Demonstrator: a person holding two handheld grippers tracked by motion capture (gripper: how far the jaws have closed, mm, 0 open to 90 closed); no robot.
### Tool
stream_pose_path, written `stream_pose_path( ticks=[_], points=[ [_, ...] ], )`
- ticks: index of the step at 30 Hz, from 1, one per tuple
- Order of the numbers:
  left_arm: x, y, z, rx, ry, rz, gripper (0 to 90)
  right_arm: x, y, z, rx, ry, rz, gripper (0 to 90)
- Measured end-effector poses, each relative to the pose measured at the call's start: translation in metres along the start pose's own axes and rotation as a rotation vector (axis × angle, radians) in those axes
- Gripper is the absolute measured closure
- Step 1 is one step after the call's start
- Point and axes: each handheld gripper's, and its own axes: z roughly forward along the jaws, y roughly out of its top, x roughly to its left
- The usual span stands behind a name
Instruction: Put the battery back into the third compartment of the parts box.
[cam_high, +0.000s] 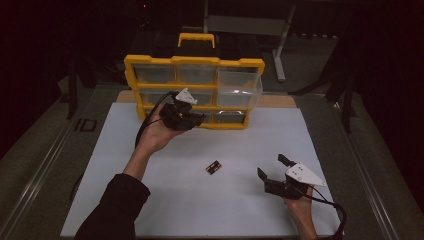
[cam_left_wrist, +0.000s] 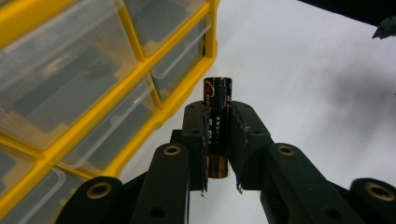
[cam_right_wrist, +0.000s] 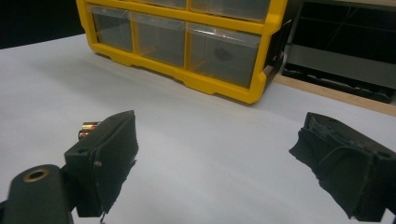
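Black battery (cam_left_wrist: 217, 109) was pinched in left gripper (cam_left_wrist: 218, 122) beside yellow organizer (cam_high: 150, 62), not yet stowed. Second battery (cam_high: 214, 167) was left on mat (cam_high: 200, 205); right gripper (cam_high: 272, 167) was held spread.

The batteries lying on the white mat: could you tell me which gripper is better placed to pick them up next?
Right. The right gripper is open and empty, near the batteries on the mat. The left gripper is shut on a battery up by the yellow drawer organizer.
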Motion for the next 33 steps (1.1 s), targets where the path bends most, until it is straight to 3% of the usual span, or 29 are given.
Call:
stream_pose_path(
  ticks=[17,33],
  points=[
    [0.004,0.017,-0.018,-0.068,0.035,0.008,77.1,0.0,0.0,0.0,0.0,-0.001,0.001,11.7],
    [0.01,0.03,-0.031,-0.124,0.042,-0.012,77.1,0.0,0.0,0.0,0.0,-0.002,0.001,11.7]
  ],
)
